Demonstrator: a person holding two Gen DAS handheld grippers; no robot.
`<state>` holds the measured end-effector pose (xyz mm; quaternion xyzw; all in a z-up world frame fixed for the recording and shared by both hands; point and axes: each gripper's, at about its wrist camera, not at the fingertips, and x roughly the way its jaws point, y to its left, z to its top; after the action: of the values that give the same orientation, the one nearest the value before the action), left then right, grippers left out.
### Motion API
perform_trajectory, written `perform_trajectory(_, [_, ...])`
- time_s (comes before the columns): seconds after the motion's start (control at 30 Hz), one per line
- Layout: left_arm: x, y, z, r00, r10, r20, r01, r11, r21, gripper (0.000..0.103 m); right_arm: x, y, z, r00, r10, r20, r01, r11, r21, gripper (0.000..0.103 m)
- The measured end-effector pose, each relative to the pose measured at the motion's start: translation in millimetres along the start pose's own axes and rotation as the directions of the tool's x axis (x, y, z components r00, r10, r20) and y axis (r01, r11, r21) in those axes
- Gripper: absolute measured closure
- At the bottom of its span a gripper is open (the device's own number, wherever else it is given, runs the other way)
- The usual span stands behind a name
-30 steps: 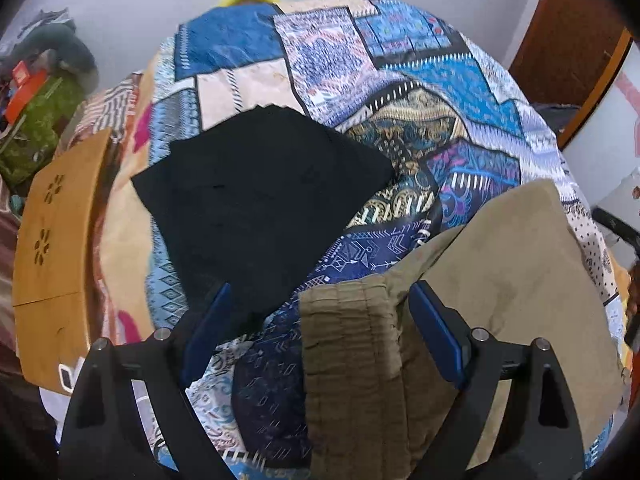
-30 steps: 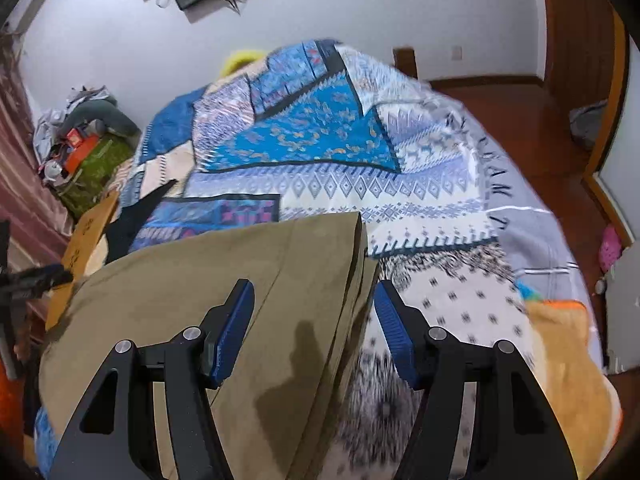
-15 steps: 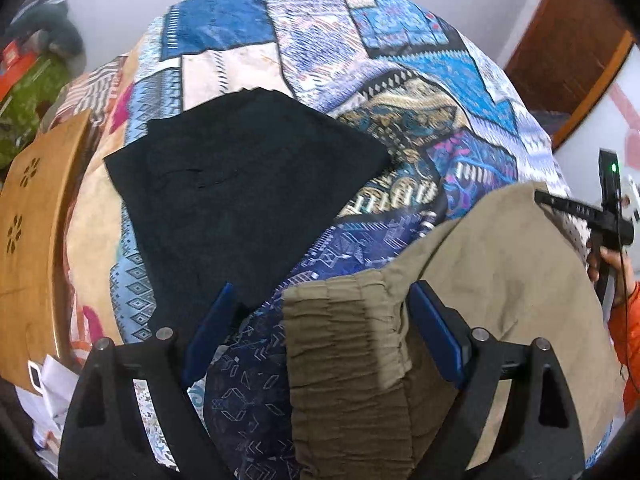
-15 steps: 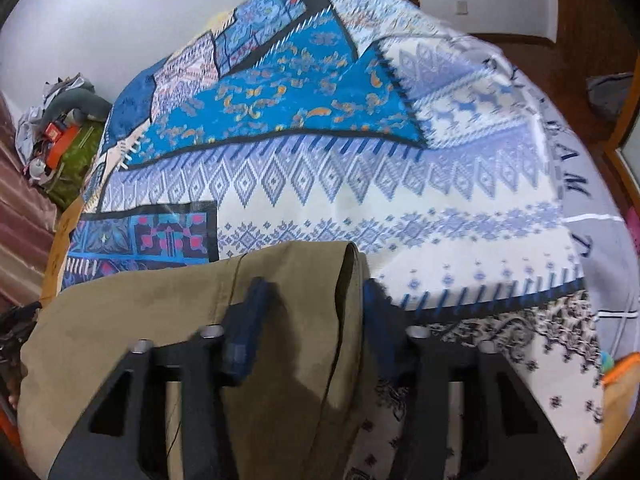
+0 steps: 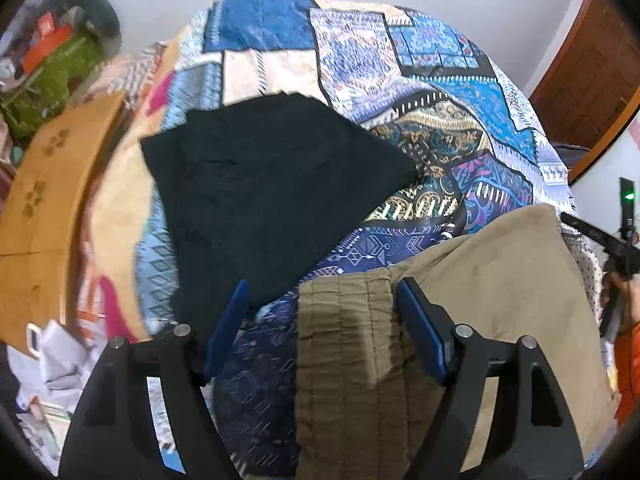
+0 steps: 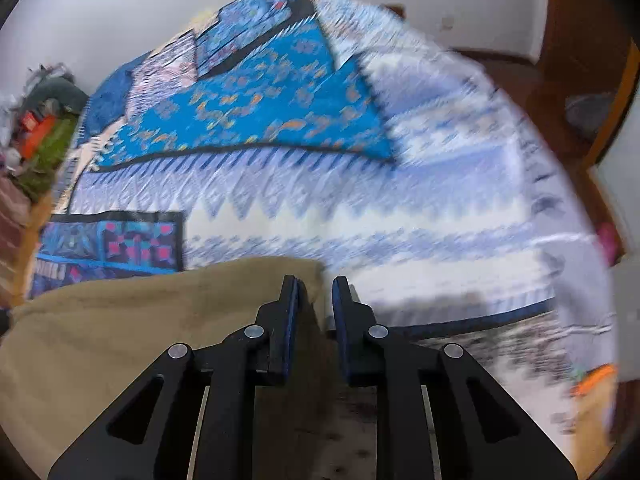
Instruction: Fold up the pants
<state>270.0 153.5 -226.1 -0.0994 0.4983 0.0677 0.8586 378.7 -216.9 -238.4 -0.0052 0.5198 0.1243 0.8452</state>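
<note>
Olive-khaki pants [image 5: 492, 280] lie on the patterned bedspread [image 5: 440, 92]. Their ribbed waistband [image 5: 344, 340] sits between the fingers of my left gripper [image 5: 320, 316], which is open around it. In the right wrist view the pants [image 6: 140, 320] fill the lower left, and my right gripper [image 6: 314, 304] has its fingers nearly together on the pants' far corner edge [image 6: 312, 276]. The right gripper also shows at the right edge of the left wrist view [image 5: 616, 240].
A folded black garment [image 5: 272, 184] lies on the bed beyond the left gripper. A wooden board [image 5: 44, 200] stands at the bed's left side, with clutter [image 5: 52, 68] behind it. A wooden door [image 5: 592, 72] is at the right. The bedspread [image 6: 320, 140] stretches ahead of the right gripper.
My right gripper has closed from wide open onto the pants' corner edge. My left gripper stayed open around the waistband, shifting only slightly.
</note>
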Motion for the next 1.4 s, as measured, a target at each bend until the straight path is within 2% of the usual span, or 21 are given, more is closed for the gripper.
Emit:
perform_trajectory(0.03, [-8,-1,-1,1.0,0.011,0.026,-0.011,1.0,0.009,0.025,-10,-2,1,1.0,-0.01,0.008,0.01,1.0,-0.015,0.088])
perform_trajectory(0.1, [-28,-7,-1,0.996,0.027,0.087,-0.033,0.997,0.067,0.018,-31,-3,1,1.0,0.006,0.031,-0.005,1.0,-0.028,0.087])
perform_trajectory(0.2, [-47,-17,1,0.991,0.047,0.125,-0.062,0.991,0.115,0.016,-71,7,-1,0.994,0.075,0.084,-0.07,0.995,-0.071,0.084])
perform_trajectory(0.27, [-54,-23,5,0.992,0.034,0.124,-0.051,0.99,0.132,0.016,-92,22,-2,0.985,0.128,0.112,-0.118,0.989,-0.092,0.068])
perform_trajectory(0.33, [-61,-31,8,0.993,0.0,0.117,-0.017,0.99,0.14,0.015,-110,39,-5,0.973,0.186,0.14,-0.17,0.978,-0.119,0.044])
perform_trajectory(0.37, [-63,-34,9,0.994,-0.017,0.112,0.001,0.99,0.14,0.015,-119,51,-8,0.966,0.209,0.152,-0.188,0.972,-0.14,0.039])
perform_trajectory(0.43, [-64,-42,10,0.994,-0.045,0.099,0.03,0.989,0.146,0.012,-131,75,-13,0.954,0.256,0.155,-0.227,0.956,-0.183,0.023])
perform_trajectory(0.47, [-63,-47,10,0.994,-0.052,0.094,0.037,0.987,0.154,0.012,-133,88,-18,0.95,0.274,0.151,-0.242,0.95,-0.199,0.022])
perform_trajectory(0.57, [-57,-61,8,0.995,-0.033,0.097,0.014,0.983,0.185,0.011,-132,122,-27,0.934,0.345,0.09,-0.314,0.916,-0.25,0.02])
perform_trajectory(0.67, [-46,-70,3,0.997,-0.023,0.076,0.006,0.977,0.214,0.011,-113,149,-37,0.921,0.39,0.003,-0.374,0.885,-0.277,0.02])
perform_trajectory(0.83, [-16,-77,-12,0.999,-0.014,-0.032,0.022,0.966,0.256,0.011,-74,174,-61,0.929,0.341,-0.141,-0.369,0.872,-0.322,0.02])
perform_trajectory(0.9, [-2,-80,-24,0.997,0.02,-0.079,0.003,0.959,0.282,0.01,-64,175,-68,0.923,0.327,-0.202,-0.378,0.869,-0.32,0.02])
perform_trajectory(0.93, [-3,-81,-28,0.998,0.023,-0.066,-0.003,0.958,0.287,0.01,-62,174,-71,0.921,0.318,-0.227,-0.379,0.867,-0.324,0.02])
perform_trajectory(0.97, [-7,-81,-31,0.999,0.031,-0.035,-0.019,0.956,0.292,0.01,-62,173,-72,0.922,0.311,-0.231,-0.375,0.866,-0.331,0.02])
perform_trajectory(1.13, [-19,-81,-42,0.998,0.068,-0.002,-0.064,0.942,0.329,0.009,-79,158,-90,0.93,0.294,-0.221,-0.356,0.872,-0.337,0.02])
perform_trajectory(1.27, [-30,-75,-52,0.998,0.068,0.006,-0.066,0.946,0.316,0.009,-92,145,-105,0.941,0.276,-0.197,-0.328,0.886,-0.326,0.02])
perform_trajectory(1.4, [-41,-68,-66,0.998,0.062,0.008,-0.062,0.953,0.298,0.009,-107,131,-125,0.96,0.247,-0.132,-0.277,0.911,-0.305,0.018])
